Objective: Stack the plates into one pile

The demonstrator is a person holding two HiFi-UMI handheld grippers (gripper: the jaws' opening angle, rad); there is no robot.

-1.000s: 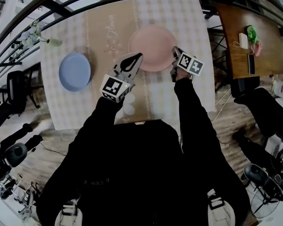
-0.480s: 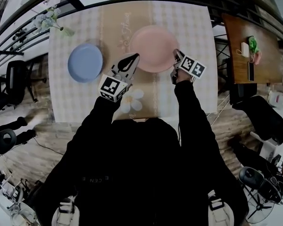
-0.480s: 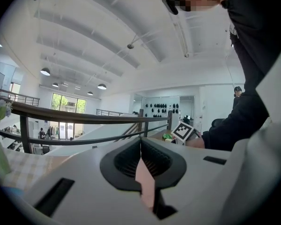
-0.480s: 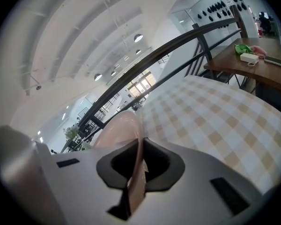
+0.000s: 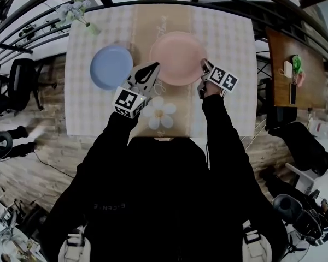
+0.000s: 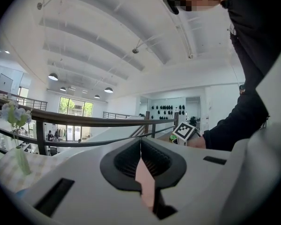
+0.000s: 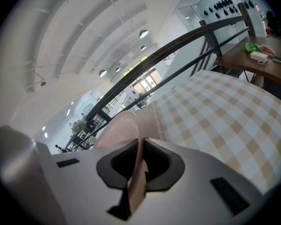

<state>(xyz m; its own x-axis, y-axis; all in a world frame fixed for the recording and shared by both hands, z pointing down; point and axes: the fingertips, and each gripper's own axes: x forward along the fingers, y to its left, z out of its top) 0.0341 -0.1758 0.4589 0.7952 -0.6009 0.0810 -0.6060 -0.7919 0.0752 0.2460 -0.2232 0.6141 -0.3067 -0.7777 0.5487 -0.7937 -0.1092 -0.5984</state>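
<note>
- Since a second ago the gap has narrowed: you have carried the pink plate (image 5: 177, 56) left, toward the blue plate (image 5: 110, 67).
- Your left gripper (image 5: 154, 66) and right gripper (image 5: 205, 65) are each clamped narrow on the pink plate's near rim, one on either side.
- You're mid-carry. The pink plate is held over the bench (image 5: 229, 48), near the blue plate's right.
- Next, I judge, centre it over the blue plate, lower it, then release.
- Being round, the pink plate has no long axis. It faces up, roughly level.
</note>
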